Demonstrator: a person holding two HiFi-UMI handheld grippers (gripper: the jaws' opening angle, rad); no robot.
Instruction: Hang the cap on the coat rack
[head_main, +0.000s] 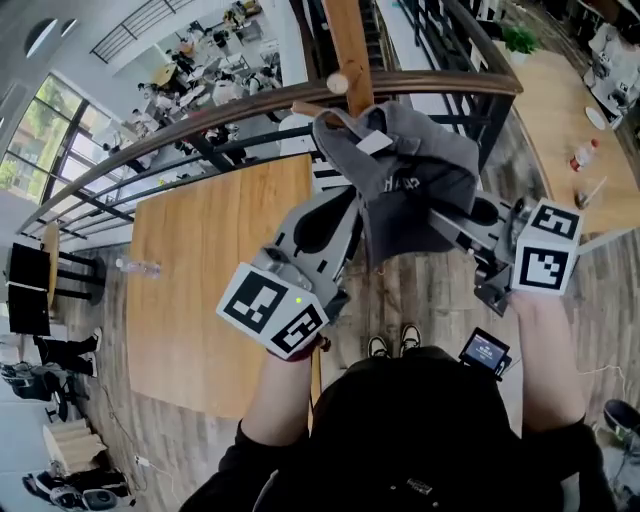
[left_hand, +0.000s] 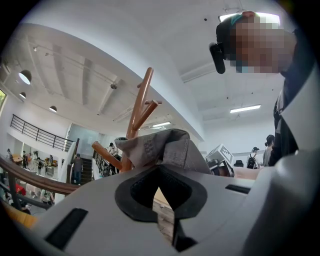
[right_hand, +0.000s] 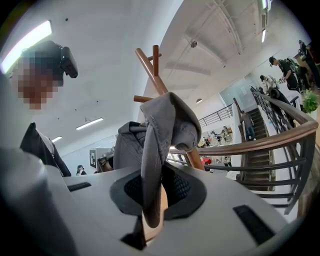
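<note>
A grey cap hangs in the air between both grippers, right in front of the brown wooden coat rack and its round-ended peg. My left gripper reaches up from the lower left, and its tips close on the cap's left edge. My right gripper comes in from the right. It is shut on a strip of the cap that runs down between its pads. The rack's pole and pegs rise just behind the cap, and they also stand above it in the right gripper view.
A curved wooden railing with dark bars runs behind the rack. Below it, on a lower floor, lies a large wooden table. A long table with a bottle is at the right. A small screen device hangs at my waist.
</note>
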